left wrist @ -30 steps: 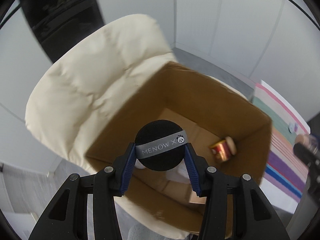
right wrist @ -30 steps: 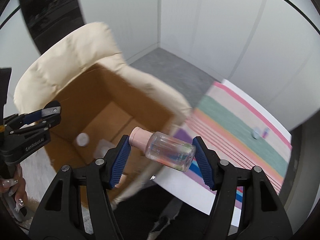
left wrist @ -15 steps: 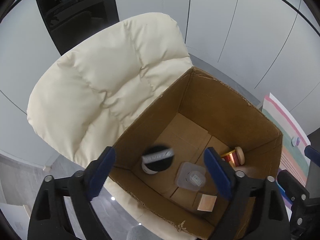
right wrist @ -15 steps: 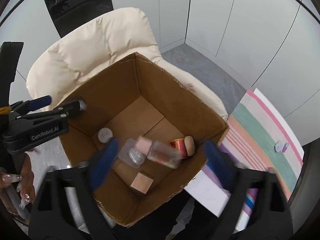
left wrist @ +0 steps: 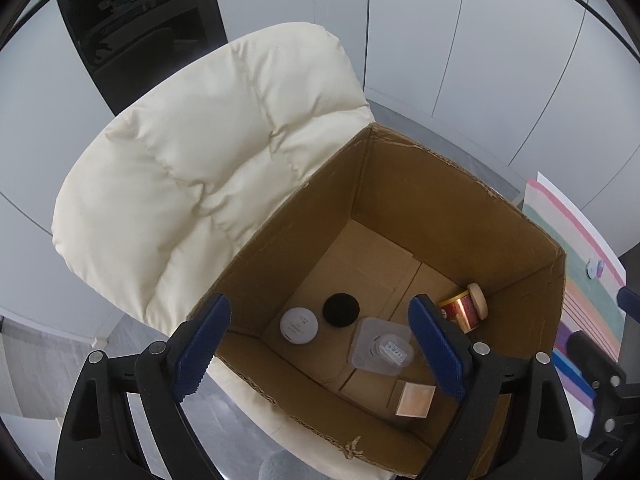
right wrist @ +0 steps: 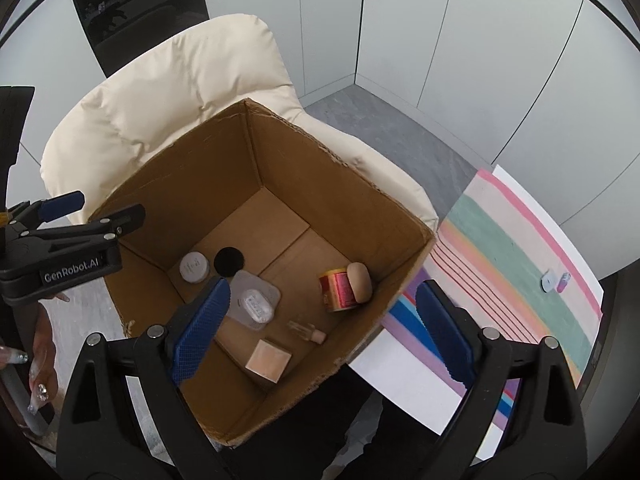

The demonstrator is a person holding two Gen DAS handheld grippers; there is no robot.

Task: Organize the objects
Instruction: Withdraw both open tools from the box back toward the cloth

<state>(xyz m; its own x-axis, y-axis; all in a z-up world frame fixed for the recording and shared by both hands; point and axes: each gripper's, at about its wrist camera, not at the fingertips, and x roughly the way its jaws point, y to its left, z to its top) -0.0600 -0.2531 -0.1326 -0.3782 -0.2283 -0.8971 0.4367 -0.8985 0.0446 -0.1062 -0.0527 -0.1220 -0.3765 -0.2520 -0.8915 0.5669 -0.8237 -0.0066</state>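
Two grippers hang over a brown cardboard box (right wrist: 360,200) that sits on a puffy cream chair (left wrist: 200,168). The left gripper (left wrist: 320,344) has just let its blue jaws spread wide, and nothing is between them. The right gripper (right wrist: 320,328) has just done the same, and it holds nothing too. Down in the box lie a black round puff (left wrist: 341,310), a white round lid (left wrist: 299,325), a clear tub (right wrist: 254,300), a red and gold jar (right wrist: 340,289) on its side, a small clear bottle (right wrist: 306,331) with a pink cap, and a pink square pad (right wrist: 268,361). To the right of the box is a striped mat (right wrist: 512,264), with two tiny things (right wrist: 554,281) far out on it.
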